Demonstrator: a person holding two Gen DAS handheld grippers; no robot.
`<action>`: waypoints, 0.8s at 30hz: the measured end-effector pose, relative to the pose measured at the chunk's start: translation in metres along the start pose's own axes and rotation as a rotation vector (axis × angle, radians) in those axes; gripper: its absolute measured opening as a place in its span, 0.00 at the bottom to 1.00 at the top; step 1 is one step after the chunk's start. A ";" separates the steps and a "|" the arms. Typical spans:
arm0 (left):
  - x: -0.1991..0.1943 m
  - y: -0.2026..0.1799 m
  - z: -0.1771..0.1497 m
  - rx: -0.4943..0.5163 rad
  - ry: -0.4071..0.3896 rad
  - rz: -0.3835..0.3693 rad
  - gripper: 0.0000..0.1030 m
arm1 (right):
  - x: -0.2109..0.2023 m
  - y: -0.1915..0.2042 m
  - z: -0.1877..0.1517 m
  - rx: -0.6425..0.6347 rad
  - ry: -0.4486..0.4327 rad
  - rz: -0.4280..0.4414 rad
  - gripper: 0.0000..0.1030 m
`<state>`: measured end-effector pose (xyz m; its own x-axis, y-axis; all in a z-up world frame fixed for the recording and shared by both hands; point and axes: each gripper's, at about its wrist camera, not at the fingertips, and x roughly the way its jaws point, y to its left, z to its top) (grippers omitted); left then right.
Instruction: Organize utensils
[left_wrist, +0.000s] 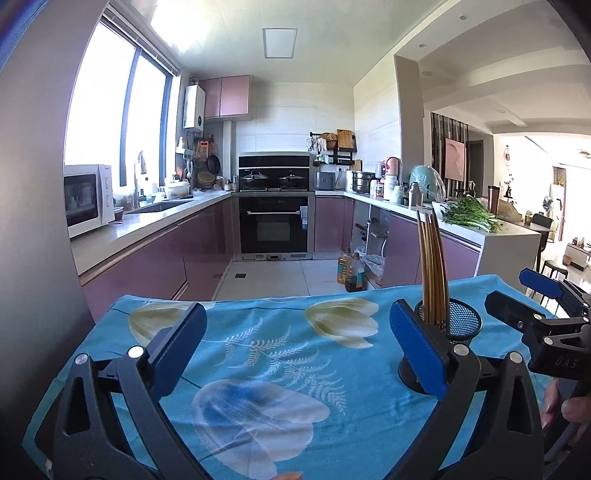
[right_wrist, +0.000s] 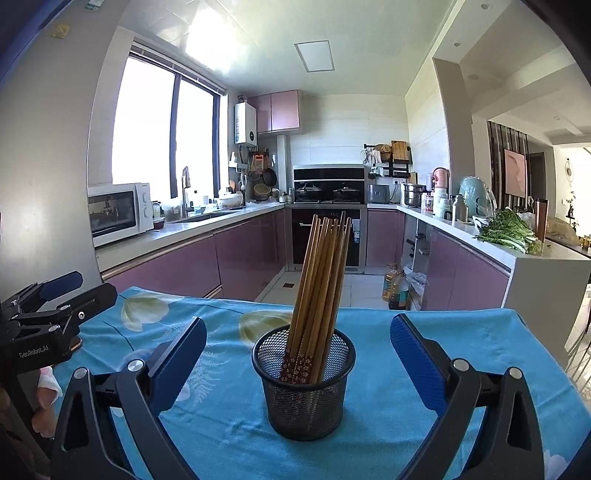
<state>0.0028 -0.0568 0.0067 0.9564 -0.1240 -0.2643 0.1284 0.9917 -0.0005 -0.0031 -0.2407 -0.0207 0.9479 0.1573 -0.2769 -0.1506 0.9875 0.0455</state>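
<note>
Chopsticks (right_wrist: 319, 291) stand bundled in a black mesh cup (right_wrist: 303, 391) near the middle of the desk (right_wrist: 461, 325), which is draped in a blue floral cloth; they lean together toward the right, their patterned ends down in the cup, and nothing else seems left lying on the cloth, so the sorting looks nearly or fully done. The likeliest trouble is tipping: the cup is light and open-weave, the sticks rise far above its rim, and a nudge from either blue finger pad could topple the lot or scatter sticks over the far edge. The right gripper (right_wrist: 298, 354) has its fingers spread wide on either side of the cup, touching neither cup nor sticks, so a careless closing or sideways sweep would be the cause. The left gripper (left_wrist: 295, 343) is likewise wide and empty, over bare cloth to the left of the cup. The right wrist view shows the whole cup and the lean of the sticks; the left wrist view hides half the cup behind its own right finger, but shows the other gripper close by at the desk's right edge.
</note>
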 end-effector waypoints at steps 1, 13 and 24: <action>-0.002 0.001 -0.001 -0.001 -0.004 0.004 0.95 | -0.001 0.001 0.000 0.000 0.000 -0.002 0.94; -0.024 0.008 0.000 -0.014 -0.060 0.039 0.95 | -0.011 0.010 -0.002 -0.002 -0.025 -0.008 0.94; -0.029 0.007 -0.001 -0.012 -0.068 0.047 0.95 | -0.015 0.014 -0.002 -0.009 -0.043 -0.015 0.94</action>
<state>-0.0245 -0.0458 0.0131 0.9770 -0.0784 -0.1983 0.0798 0.9968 -0.0007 -0.0203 -0.2296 -0.0175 0.9612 0.1425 -0.2363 -0.1386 0.9898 0.0334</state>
